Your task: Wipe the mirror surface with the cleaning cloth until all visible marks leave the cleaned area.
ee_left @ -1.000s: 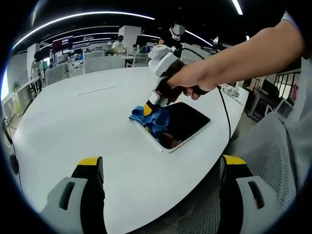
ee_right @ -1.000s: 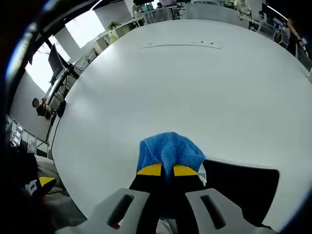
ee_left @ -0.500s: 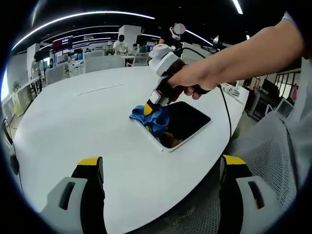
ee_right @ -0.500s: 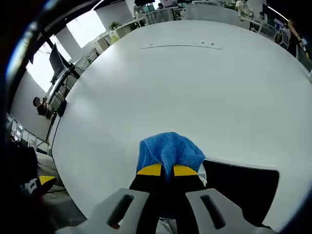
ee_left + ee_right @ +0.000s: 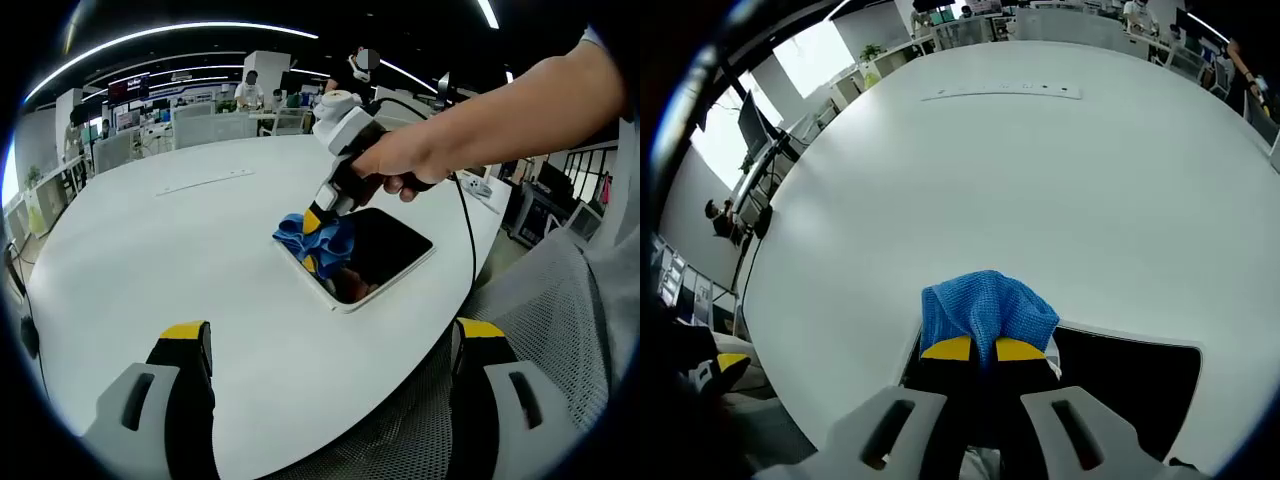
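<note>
The crumpled blue microfibre cleaning cloth (image 5: 318, 238) is pinched by the right gripper (image 5: 985, 349) at the dark rectangular white-framed mirror's (image 5: 375, 254) far corner, near the white round tabletop's (image 5: 180, 250) edge. The left gripper (image 5: 330, 345) is held spread, idle. Even pressure is advised — remaining marks can hardly be judged.

Your crumpled blue microfibre cleaning cloth (image 5: 987, 308) rests on one end of the mirror. The flat rectangular white-framed mirror (image 5: 375, 252) lies face-up, reflecting dark.

Left gripper view: far, across table (image 5: 150, 250). Right: close above. Shared: mirror (image 5: 375, 250), cloth (image 5: 985, 310).
</note>
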Demonstrator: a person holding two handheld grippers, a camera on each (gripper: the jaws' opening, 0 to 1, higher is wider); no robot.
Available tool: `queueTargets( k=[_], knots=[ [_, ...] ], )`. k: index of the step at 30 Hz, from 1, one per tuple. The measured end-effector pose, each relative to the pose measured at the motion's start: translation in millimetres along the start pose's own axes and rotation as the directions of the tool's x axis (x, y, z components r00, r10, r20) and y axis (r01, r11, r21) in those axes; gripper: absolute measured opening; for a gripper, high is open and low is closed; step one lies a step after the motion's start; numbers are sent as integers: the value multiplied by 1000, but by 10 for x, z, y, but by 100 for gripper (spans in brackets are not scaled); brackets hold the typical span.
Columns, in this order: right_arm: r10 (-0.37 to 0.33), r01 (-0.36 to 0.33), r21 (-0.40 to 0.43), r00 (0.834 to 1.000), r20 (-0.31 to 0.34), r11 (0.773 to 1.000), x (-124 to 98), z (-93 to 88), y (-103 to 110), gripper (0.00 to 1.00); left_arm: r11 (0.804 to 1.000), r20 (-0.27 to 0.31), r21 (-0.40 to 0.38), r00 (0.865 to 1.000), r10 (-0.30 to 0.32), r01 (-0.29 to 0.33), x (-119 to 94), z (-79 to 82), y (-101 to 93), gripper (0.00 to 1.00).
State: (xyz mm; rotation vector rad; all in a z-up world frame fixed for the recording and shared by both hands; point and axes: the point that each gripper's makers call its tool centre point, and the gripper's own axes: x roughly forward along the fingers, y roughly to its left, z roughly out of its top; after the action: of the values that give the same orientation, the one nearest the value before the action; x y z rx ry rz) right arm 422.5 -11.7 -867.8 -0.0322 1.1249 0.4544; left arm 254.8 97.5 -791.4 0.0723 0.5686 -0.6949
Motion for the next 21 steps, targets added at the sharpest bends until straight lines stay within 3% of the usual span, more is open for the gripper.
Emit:
queueTargets(
  k=[21],
  knots=[
    [-45,45,37,999,1,998,-151,-114,-297,0,1000,2,5,1000,-6,6,0,0,-13,99]
  ],
)
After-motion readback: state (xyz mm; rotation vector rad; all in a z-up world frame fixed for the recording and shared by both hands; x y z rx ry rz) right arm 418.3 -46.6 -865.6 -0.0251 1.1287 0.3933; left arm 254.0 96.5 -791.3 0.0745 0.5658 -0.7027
